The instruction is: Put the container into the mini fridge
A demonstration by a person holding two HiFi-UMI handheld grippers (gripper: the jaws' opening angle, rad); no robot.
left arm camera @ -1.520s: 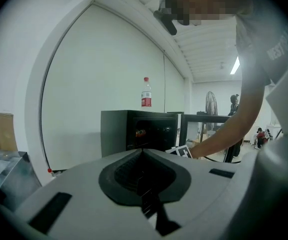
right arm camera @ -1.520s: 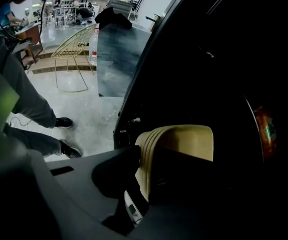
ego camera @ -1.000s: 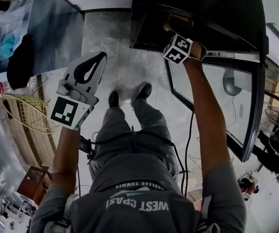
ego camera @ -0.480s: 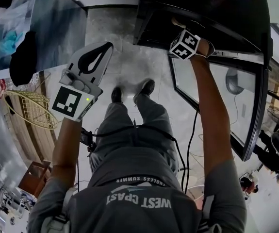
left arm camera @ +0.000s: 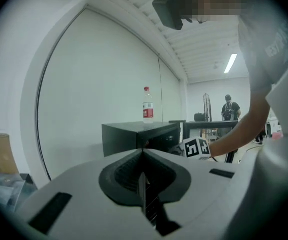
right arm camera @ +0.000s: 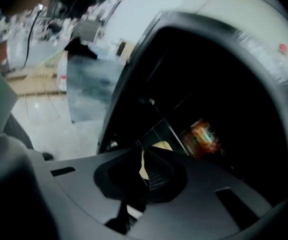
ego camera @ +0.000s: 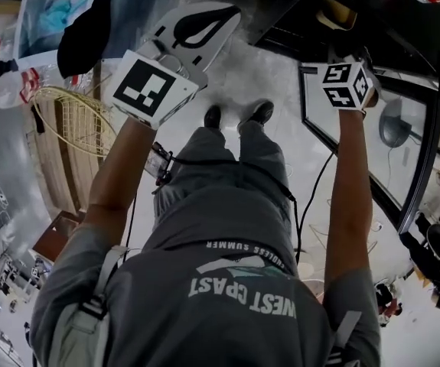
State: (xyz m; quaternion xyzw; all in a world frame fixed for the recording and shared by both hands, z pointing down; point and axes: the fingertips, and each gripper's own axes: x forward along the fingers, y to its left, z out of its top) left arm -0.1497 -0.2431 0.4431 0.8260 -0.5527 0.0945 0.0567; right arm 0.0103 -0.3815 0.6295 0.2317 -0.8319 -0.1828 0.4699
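The black mini fridge (ego camera: pixel 373 21) stands open, its glass door (ego camera: pixel 392 140) swung out to the right. On a shelf inside lies a tan container (ego camera: pixel 337 14); the right gripper view shows a pale yellow container (right arm camera: pixel 162 146) beside an orange packet (right arm camera: pixel 202 136). My right gripper (ego camera: pixel 334 58) is at the fridge's mouth, short of the shelf, jaws together (right arm camera: pixel 142 153) and holding nothing. My left gripper (ego camera: pixel 231 12) is raised left of the fridge, shut and empty (left arm camera: pixel 142 152).
A water bottle (left arm camera: pixel 148 105) stands on the fridge's top. A wire basket (ego camera: pixel 74 117) and a table with blue bags (ego camera: pixel 51 14) are at the left. The person's feet (ego camera: pixel 239 115) are on the grey floor before the fridge. Another person (left arm camera: pixel 228 109) stands far off.
My right gripper has drawn back out of the fridge to its mouth. My left gripper has risen and swung toward the fridge. The head view has tipped further forward.
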